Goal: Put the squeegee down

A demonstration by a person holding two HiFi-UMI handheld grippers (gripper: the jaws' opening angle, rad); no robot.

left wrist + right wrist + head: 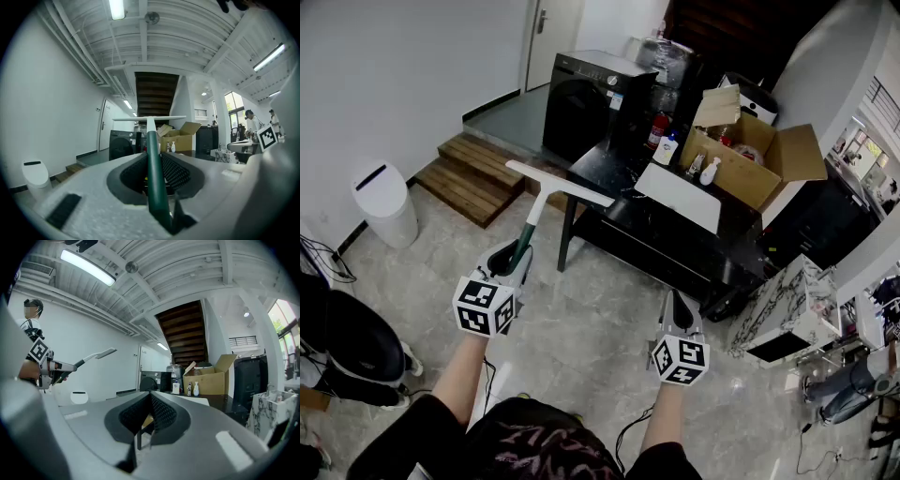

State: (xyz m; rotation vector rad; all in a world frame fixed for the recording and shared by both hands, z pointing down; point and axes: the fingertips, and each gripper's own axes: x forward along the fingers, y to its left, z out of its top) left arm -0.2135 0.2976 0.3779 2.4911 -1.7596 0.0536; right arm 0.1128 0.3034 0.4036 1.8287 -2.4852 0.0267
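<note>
The squeegee (559,184) has a green handle, a white neck and a long white blade. My left gripper (512,260) is shut on the green handle (153,159) and holds it level, with the blade (149,118) pointing ahead near the left end of the black table (610,233). My right gripper (677,304) hovers to the right over the floor, its jaws (150,398) together with nothing between them. In the right gripper view the squeegee (96,355) sticks out of the left gripper (47,369) at the far left.
On the table lie a white sheet (680,195), an open cardboard box (752,156) and some bottles (667,150). A black washing machine (591,97) stands behind, wooden steps (472,174) and a white bin (384,202) to the left, a marble-patterned stand (788,310) to the right.
</note>
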